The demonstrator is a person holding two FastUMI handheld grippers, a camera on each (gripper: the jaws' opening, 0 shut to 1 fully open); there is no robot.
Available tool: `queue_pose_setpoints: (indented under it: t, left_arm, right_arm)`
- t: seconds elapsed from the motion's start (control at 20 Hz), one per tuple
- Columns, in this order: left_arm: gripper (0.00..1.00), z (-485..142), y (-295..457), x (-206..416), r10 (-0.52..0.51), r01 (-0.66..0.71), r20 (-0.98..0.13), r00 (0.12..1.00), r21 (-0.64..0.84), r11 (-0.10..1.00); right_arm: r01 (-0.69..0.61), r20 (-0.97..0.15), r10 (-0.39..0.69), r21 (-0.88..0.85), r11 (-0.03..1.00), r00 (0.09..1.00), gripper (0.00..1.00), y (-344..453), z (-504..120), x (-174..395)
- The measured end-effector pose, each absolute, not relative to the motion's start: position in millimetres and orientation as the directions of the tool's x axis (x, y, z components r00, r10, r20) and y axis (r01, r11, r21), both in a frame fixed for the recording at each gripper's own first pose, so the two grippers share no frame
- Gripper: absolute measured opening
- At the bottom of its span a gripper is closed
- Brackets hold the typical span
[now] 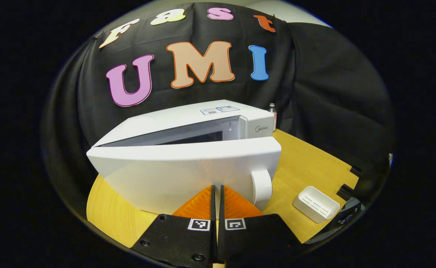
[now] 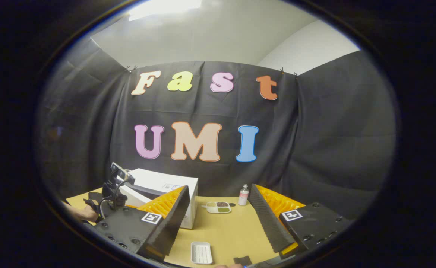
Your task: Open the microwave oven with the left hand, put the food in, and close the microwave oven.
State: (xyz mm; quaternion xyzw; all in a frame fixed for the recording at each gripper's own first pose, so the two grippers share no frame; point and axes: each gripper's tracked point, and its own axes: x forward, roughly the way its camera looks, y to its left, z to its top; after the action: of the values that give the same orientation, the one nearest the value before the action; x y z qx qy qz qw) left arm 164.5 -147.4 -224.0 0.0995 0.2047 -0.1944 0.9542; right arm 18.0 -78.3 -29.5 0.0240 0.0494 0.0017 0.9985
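Observation:
The white microwave stands on the wooden table with its door swung partly open toward me; the handle is at the door's right end. My left gripper is shut, with nothing visible between its fingers, and its tips rest against the door's front, left of the handle. In the right gripper view the food dish, holding green and brown portions, lies on the table right of the microwave. My right gripper hangs open above the table, well short of the dish.
A small bottle stands behind the food dish near the cloth wall. An empty white tray lies near the table's front edge, also seen as the white tray. A hand holds the left gripper by the door.

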Motion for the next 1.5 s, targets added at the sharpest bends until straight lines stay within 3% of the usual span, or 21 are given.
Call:
queue_pose_setpoints:
  t: [0.85, 1.05, 1.3, 1.5]
  left_arm:
    - [0.00, -223, -153, 233, -0.273, 0.305, -0.431, 0.860, 0.006, 0.952]
    - [0.00, -231, -163, 237, -0.297, 0.342, -0.427, 0.854, 0.033, 0.939]
    - [0.01, -240, -174, 239, -0.363, 0.370, -0.464, 0.808, -0.081, 0.926]
    - [0.01, -243, -159, 234, -0.296, 0.340, -0.477, 0.827, 0.006, 0.940]
  right_arm:
    - [0.005, -0.128, -0.001, 0.034, 0.999, 0.992, 0.93, -75, -32, 57]
    - [0.004, -0.130, -0.003, 0.012, 1.000, 0.992, 0.93, -74, -32, 67]
    - [0.001, -0.139, 0.002, 0.025, 1.000, 0.990, 0.93, -70, -34, 75]
    - [0.001, -0.145, 0.003, 0.028, 1.000, 0.989, 0.93, -67, -40, 70]
